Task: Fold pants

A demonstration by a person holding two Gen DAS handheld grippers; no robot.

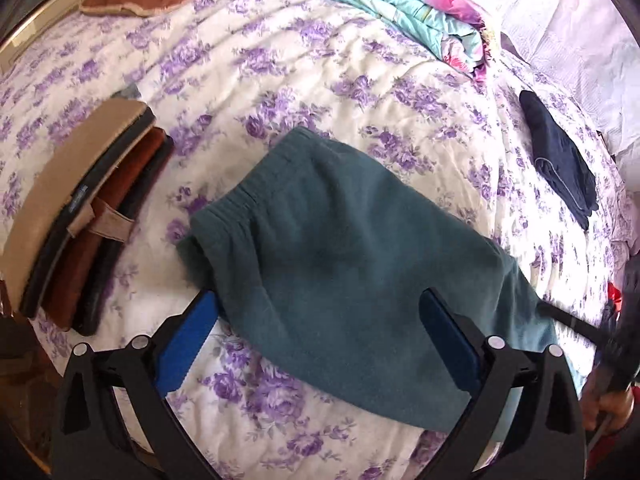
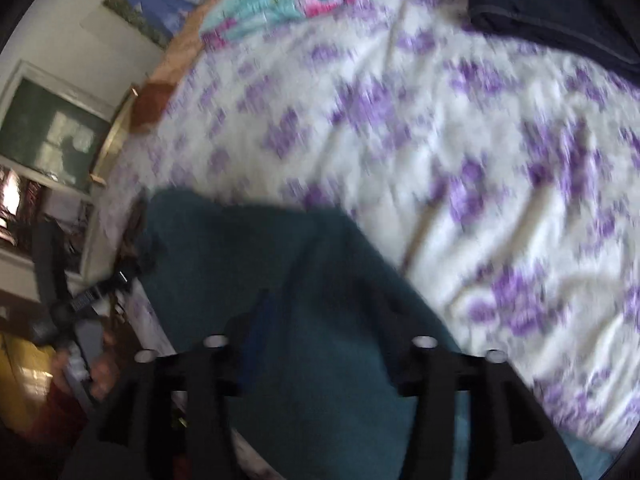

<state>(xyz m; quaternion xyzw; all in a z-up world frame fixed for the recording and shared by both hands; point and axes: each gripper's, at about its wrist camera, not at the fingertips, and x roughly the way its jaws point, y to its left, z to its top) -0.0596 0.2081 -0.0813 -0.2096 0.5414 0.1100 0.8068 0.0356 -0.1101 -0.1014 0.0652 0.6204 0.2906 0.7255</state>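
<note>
purple-flowered bedspread [image 1: 320, 80] under teal pants [image 1: 340, 240]

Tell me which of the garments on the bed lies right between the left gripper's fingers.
The teal pants, spread flat in the middle of the bedspread between the open left gripper. The dark navy garment lies far off; the tan-and-brown stack sits aside.

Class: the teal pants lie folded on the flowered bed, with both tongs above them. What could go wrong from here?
1. The teal pants reach toward the near edge of the bed; a nudge might slide them off.
2. The open left tongs and right tongs hover close; a pad may snag the fleece, undoing the fold.
</note>
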